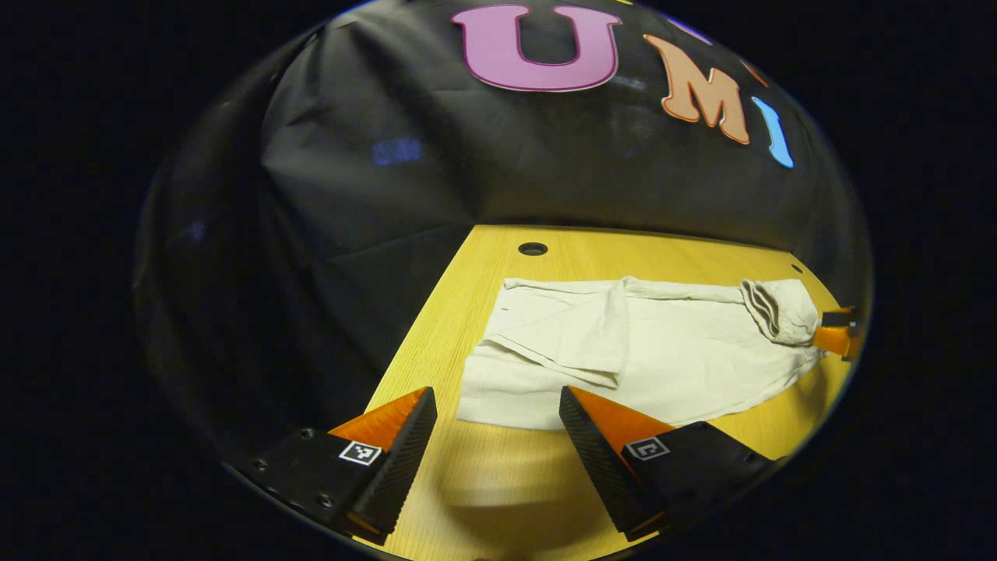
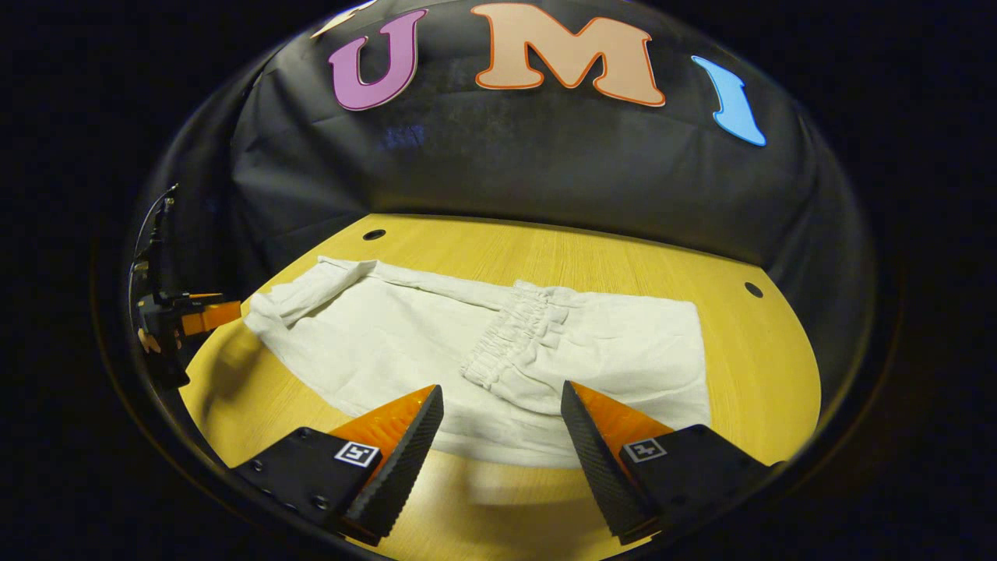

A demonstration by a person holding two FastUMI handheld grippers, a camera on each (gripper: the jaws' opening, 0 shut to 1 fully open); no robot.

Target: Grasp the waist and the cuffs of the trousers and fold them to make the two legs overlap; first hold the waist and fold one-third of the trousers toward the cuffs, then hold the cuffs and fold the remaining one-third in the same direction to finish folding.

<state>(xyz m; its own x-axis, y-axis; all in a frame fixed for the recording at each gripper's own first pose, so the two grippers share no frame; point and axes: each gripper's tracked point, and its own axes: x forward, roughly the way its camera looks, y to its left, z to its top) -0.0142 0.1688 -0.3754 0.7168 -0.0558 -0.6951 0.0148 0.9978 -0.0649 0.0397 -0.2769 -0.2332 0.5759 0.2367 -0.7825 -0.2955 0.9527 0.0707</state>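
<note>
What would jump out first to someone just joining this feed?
The white trousers spread across the yellow wooden table, with the elastic waist already folded over onto the legs. In the right gripper view, the right gripper hangs open above the near edge of the cloth, and the left gripper waits at the cuff end.

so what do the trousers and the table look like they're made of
Trousers: likely a thin woven cotton or linen, matte off-white; it creases softly and gathers at the elastic waistband.
Table: wood or wood-look laminate, smooth yellow surface with fine straight grain lines.
</note>
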